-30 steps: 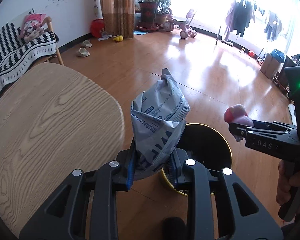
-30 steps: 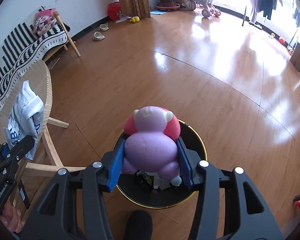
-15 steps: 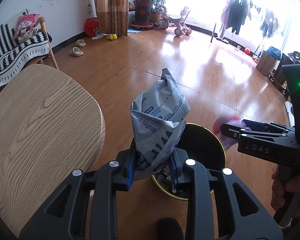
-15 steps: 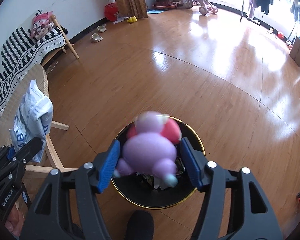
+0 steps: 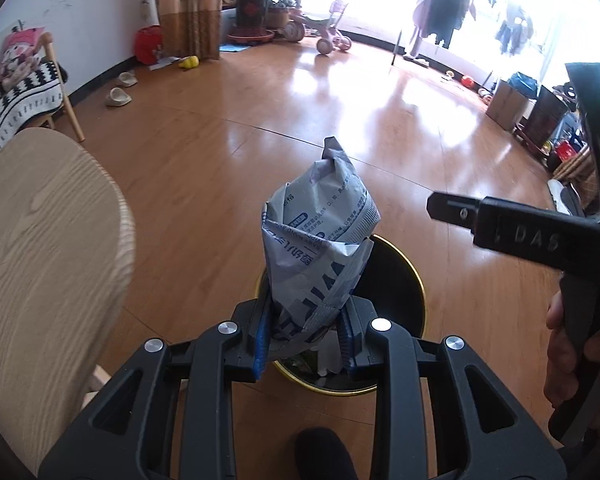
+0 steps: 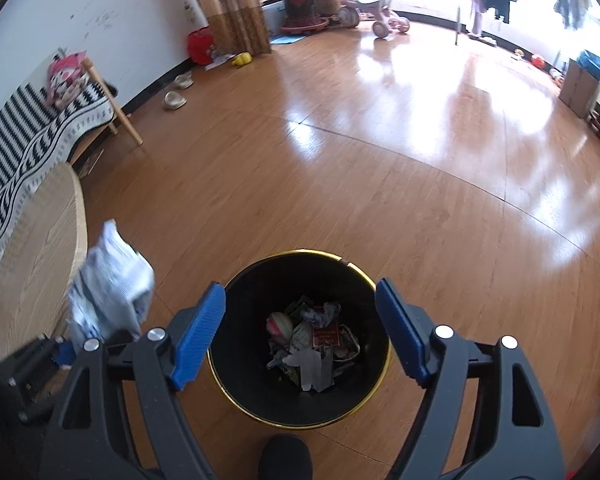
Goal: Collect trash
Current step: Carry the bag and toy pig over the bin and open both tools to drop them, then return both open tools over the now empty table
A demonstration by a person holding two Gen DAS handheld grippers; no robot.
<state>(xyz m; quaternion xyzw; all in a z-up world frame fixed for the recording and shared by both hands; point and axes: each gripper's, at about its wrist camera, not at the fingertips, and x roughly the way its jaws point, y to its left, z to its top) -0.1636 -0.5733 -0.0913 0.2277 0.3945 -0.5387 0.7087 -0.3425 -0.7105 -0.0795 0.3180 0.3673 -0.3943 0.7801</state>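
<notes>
My left gripper (image 5: pixel 305 336) is shut on a crumpled grey-blue printed bag (image 5: pixel 318 240) and holds it upright over the near rim of a black, gold-rimmed bin (image 5: pixel 404 276). In the right wrist view the bag (image 6: pixel 110 280) hangs left of the bin (image 6: pixel 300 396). My right gripper (image 6: pixel 300 332) is open and empty above the bin. The pink and purple toy (image 6: pixel 280 324) lies inside among crumpled wrappers (image 6: pixel 320 344). The right gripper also shows in the left wrist view (image 5: pixel 436 206), right of the bag.
A round wooden table (image 5: pixel 40 248) is at the left, close to the bin. A striped bench (image 6: pixel 40 128) stands by the wall. Slippers (image 5: pixel 118 98), plants and a tricycle (image 5: pixel 324 36) are far across the wooden floor.
My right gripper opened and the pink and purple toy dropped into the bin. My left gripper carried the bag away from the table, toward the bin.
</notes>
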